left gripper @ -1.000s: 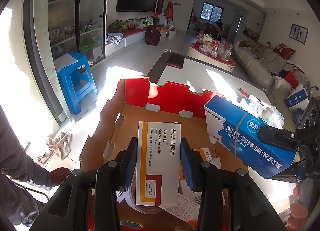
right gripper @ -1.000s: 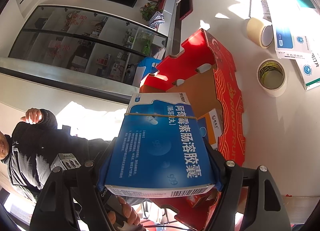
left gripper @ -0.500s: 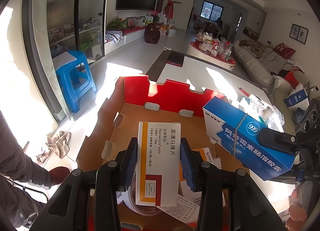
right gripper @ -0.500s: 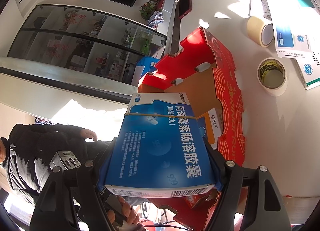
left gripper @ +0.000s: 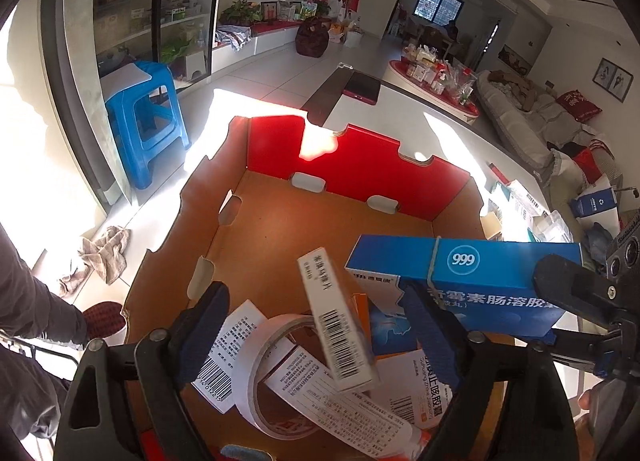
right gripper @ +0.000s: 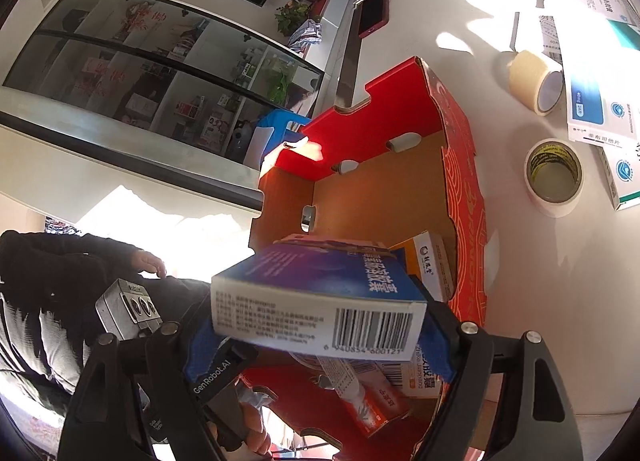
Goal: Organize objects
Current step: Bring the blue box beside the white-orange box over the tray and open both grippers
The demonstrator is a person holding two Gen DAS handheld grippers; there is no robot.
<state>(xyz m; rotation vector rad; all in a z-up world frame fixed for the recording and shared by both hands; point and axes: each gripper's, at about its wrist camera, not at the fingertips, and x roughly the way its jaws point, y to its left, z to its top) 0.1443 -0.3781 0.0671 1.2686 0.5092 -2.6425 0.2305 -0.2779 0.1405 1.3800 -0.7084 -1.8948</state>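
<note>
A cardboard box [left gripper: 360,177] [right gripper: 464,197], red outside and brown inside, stands on the white table. My left gripper [left gripper: 312,293] hangs over its near end with its jaws opening wide. The white and orange medicine box [left gripper: 340,325] sits tilted and loose between them, above a tape roll [left gripper: 272,373] and leaflets. My right gripper [right gripper: 320,341] is over the same end, jaws opening. The blue medicine box [right gripper: 320,301] [left gripper: 460,281] lies tipped forward between its pads [right gripper: 204,345], blurred, no longer squeezed.
On the table right of the cardboard box lie two tape rolls [right gripper: 536,81] [right gripper: 554,177] and several flat medicine boxes [right gripper: 588,73]. A red phone [right gripper: 374,13] lies at the far edge. A blue stool [left gripper: 148,117] stands on the floor to the left, beside a person's dark sleeve [left gripper: 36,309].
Both grippers' jaws have spread. The white and orange box, held upright before, now tips loose into the cardboard box. The blue box has rolled forward and down.
</note>
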